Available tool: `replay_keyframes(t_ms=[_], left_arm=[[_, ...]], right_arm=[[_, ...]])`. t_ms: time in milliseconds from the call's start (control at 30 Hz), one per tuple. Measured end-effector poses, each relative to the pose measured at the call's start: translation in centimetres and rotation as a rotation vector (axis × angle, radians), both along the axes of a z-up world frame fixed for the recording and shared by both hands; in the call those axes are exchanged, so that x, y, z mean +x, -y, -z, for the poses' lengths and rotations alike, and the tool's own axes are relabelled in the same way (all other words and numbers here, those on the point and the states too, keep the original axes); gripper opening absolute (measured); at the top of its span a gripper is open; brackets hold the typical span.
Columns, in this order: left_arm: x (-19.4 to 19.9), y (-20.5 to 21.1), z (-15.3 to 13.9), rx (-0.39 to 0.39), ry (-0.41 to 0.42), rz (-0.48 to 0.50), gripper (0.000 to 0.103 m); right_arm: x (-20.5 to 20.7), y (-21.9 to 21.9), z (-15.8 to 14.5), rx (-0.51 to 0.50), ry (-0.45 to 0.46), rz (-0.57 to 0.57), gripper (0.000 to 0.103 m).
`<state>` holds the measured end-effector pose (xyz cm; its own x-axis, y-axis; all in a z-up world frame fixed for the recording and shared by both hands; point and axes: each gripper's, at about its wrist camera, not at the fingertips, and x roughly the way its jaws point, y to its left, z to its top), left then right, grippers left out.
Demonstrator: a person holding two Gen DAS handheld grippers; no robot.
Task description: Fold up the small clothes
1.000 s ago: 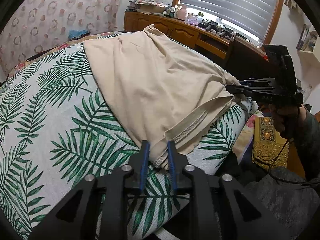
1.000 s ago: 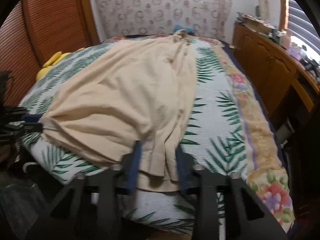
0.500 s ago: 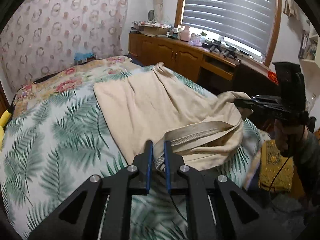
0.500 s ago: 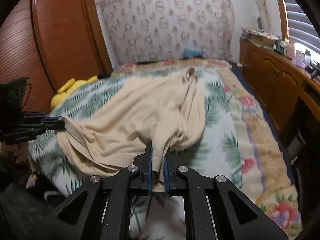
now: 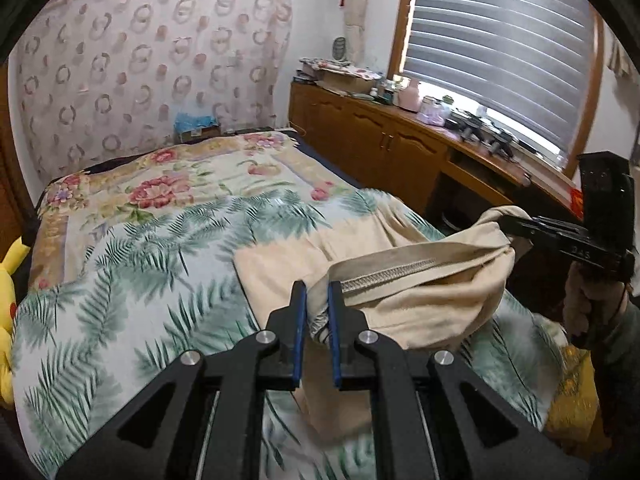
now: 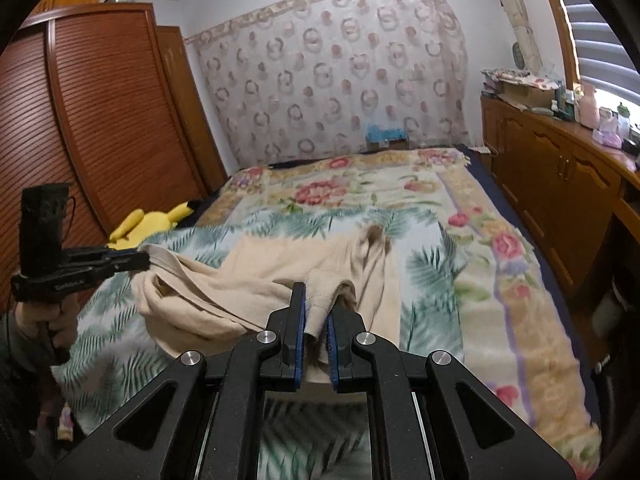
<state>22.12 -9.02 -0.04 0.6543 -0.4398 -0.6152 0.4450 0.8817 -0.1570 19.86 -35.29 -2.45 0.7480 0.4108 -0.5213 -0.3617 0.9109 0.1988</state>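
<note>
A beige garment (image 5: pixel 420 280) hangs lifted over the near end of the bed, its far part still lying on the cover (image 6: pixel 312 256). My left gripper (image 5: pixel 317 300) is shut on one corner of its stitched hem. My right gripper (image 6: pixel 316 304) is shut on the other hem corner. Each gripper shows in the other's view: the right one at the right edge (image 5: pixel 508 226), the left one at the left edge (image 6: pixel 144 260). The hem stretches between them above the bed.
The bed (image 5: pixel 140 264) has a palm-leaf and floral cover. A yellow plush toy (image 6: pixel 152 220) lies at its left side by the wooden wardrobe (image 6: pixel 100 128). A wooden dresser (image 5: pixel 380 140) with clutter runs under the window on the right.
Both grippers closed on the hem corners and lifted them up and back toward me. The garment, earlier spread flat, now bunches and hangs between the grippers.
</note>
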Motion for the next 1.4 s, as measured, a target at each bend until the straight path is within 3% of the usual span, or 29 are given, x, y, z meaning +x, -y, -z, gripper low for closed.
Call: replay_keyframes(t_ms=[167,400,533,600,700,900,1067,1200,1400], left_arm=[[5.9,-0.1,0.4,0.003,-0.019,-0.034,0.007],[12.0,0.3,4.2,0.035,-0.131,-0.061,0.008],[12.2,0.1,5.2,0.043,-0.151,-0.053,0.013],[11.6,-0.5,4.9,0.046,-0.131,-0.060,0.023],[10.8,-1.5,4.9,0.029,-0.142,-0.049,0.037],[9.5,-2.2,6.5,0.039,-0.190,-0.023,0.038],[10.5,-0.7,7.8,0.059,-0.229,0.009,0.038],[12.3,1.2,8.1,0.122,-0.216,0.032,0.038],[15.2,1.9,7.6,0.141,-0.188,0.023,0.038]], right_arm=[[5.8,-0.7,-0.8,-0.040,-0.005,-0.005,0.006],[13.0,-0.5,2.1,-0.101,-0.114,0.015,0.008],[14.2,-0.4,2.9,-0.132,-0.137,0.004,0.023],[14.0,0.0,2.7,-0.170,-0.113,0.024,0.048],[13.1,0.8,2.2,-0.192,-0.086,0.033,0.051],[11.1,1.5,2.5,-0.222,-0.100,-0.020,0.057],[11.9,0.0,4.8,-0.290,-0.165,-0.089,0.058],[13.5,-1.0,5.9,-0.312,-0.182,-0.119,0.057],[15.6,-2.0,4.5,-0.305,-0.116,-0.136,0.034]])
